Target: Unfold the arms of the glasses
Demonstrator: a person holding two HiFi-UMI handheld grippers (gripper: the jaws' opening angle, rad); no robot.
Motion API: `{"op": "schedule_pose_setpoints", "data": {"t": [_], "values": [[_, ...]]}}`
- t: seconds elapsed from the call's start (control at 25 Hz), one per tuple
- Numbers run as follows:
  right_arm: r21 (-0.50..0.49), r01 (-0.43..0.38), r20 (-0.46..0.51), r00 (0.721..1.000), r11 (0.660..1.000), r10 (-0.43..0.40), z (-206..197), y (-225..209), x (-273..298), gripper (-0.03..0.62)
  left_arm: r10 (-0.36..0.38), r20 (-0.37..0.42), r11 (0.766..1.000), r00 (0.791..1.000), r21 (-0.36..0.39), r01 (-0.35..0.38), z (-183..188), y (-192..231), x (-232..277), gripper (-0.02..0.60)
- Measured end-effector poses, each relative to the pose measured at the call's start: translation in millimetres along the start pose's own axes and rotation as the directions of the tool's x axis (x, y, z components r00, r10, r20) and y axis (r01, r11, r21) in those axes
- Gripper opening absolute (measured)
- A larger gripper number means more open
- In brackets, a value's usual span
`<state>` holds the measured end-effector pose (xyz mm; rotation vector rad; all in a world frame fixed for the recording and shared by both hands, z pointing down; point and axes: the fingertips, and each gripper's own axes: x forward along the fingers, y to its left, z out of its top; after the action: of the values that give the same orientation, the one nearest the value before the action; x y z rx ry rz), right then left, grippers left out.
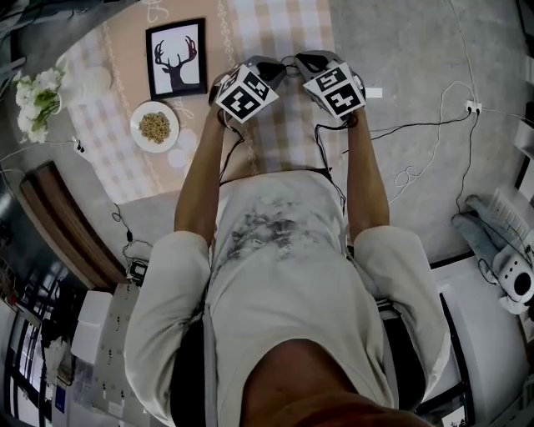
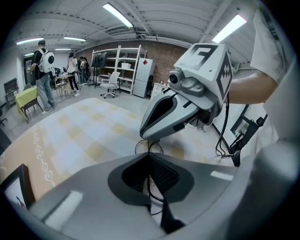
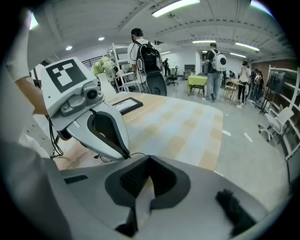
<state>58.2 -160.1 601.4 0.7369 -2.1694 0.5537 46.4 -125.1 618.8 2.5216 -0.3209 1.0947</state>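
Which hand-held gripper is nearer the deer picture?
The left hand-held gripper, on the same side as the deer picture; the right hand-held gripper is farther off.

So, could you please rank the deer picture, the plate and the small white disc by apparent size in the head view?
Largest to smallest:
1. deer picture
2. plate
3. small white disc
All share one table, so nearness hardly matters.

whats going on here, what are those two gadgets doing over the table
A person holds a gripper in each hand over a checked tablecloth. The left gripper has its fingers shut on the thin wire frame of the glasses. The right gripper meets it tip to tip with its fingers together. Whether it actually pinches the frame cannot be made out.
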Motion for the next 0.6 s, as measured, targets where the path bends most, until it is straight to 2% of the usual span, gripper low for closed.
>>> {"op": "schedule_pose_setpoints", "data": {"t": [0.6], "values": [[-0.089,-0.063,-0.077,0.995,0.994,0.056,-3.0,6.6,9.6,0.017,0.008,0.014,0.999,1.000,0.037,-0.009,-0.4,-4.8,-3.2,0.011]]}}
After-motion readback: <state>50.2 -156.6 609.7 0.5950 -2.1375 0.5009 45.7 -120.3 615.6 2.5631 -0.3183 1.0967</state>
